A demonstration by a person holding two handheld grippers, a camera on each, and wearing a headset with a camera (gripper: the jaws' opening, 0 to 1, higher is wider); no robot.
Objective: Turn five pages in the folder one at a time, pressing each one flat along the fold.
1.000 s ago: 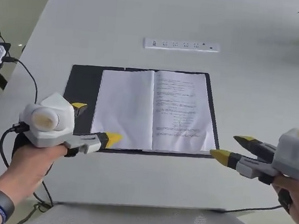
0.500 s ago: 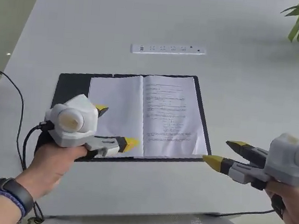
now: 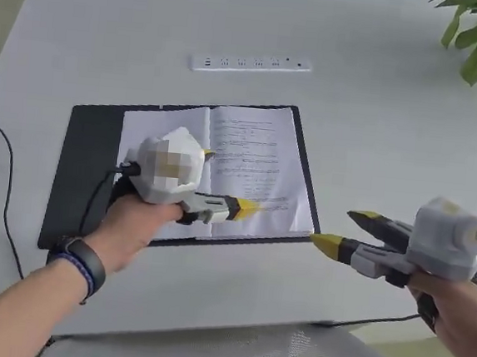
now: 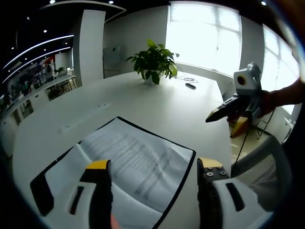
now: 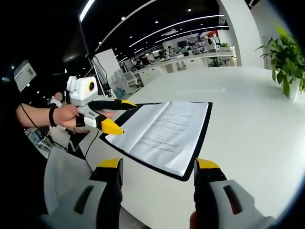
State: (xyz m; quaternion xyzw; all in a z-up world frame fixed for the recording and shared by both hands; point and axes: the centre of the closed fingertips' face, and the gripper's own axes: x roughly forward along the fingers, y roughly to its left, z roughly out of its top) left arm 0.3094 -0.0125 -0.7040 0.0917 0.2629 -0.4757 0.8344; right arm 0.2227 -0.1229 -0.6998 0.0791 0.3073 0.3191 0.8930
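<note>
The folder point(image 3: 84, 173) was laid open on the tabletop point(image 3: 378, 115). The left gripper point(image 3: 228, 180) was held above its pages, fingers spread and empty; the right gripper point(image 3: 344, 229) was held just off the near right corner — fingers likewise spread. No page was lifted, so the count of turns could not be told. A power strip point(image 3: 250, 63) and a plant point(image 3: 476, 36) were set well beyond — nothing was judged in the way.

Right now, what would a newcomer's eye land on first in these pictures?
A black folder, open on white printed pages, lies on the white table. The left gripper is held over its pages, the right gripper off its near right corner, both with yellow-tipped fingers open. A green leafy plant stands far right.
</note>
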